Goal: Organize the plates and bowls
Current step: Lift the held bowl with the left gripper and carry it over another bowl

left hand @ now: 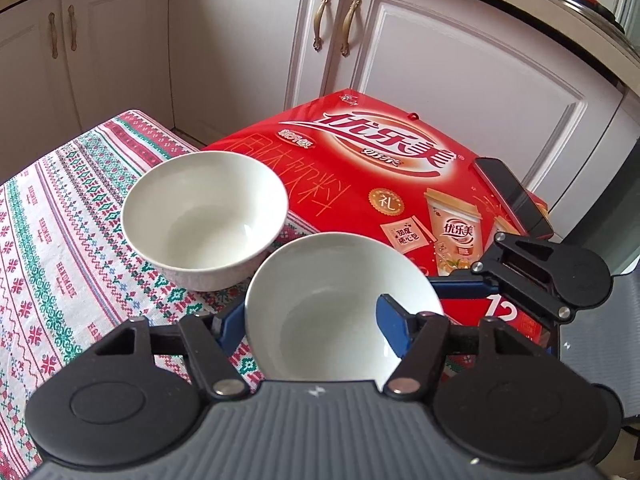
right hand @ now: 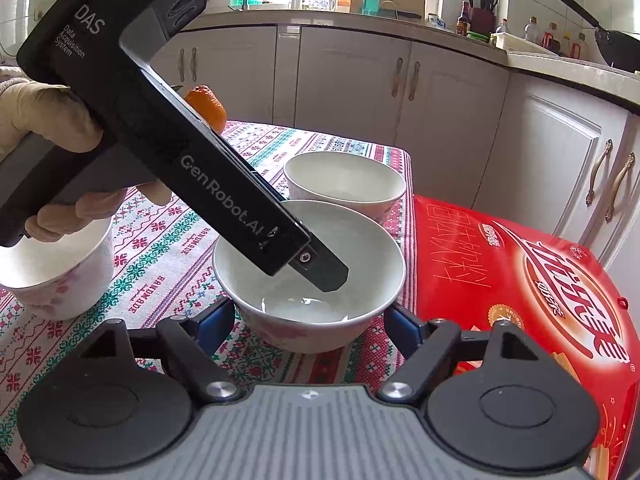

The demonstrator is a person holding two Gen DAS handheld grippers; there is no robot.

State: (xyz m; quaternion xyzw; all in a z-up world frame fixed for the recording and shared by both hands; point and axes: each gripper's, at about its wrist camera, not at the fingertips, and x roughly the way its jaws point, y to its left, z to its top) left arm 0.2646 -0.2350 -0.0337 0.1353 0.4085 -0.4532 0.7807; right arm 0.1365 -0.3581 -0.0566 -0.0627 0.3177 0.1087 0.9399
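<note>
The left hand-held gripper (left hand: 312, 324) is closed down on the near bowl (left hand: 320, 300). One blue finger (left hand: 394, 320) is inside the bowl and the other sits outside its left wall. From the right wrist view, that inner finger (right hand: 328, 272) dips below the rim toward the bottom of the bowl. A gloved hand (right hand: 52, 120) holds the tool's handle at upper left.

The right hand-held gripper (right hand: 308, 320) clasps the same bowl from outside. Its jaws are partly open, with a blue pad (right hand: 218, 318) against the outer wall on each side. The left wrist view shows one of these pads reaching the bowl's right side.

The bowl is white and empty. It is at the edge of the cloth-covered bench (left hand: 52, 248), beside a red box (left hand: 360, 168). I cannot tell whether its base is resting on the cloth or raised just above it.

A second bowl (right hand: 344, 184), also white and empty, stands upright just behind it. A third bowl (right hand: 52, 272) is further left, under the gloved hand. An orange (right hand: 206, 108) lies at the far side of the bench. A phone (left hand: 508, 196) lies on the box's far corner. White cabinets (left hand: 248, 40) run behind it all.
</note>
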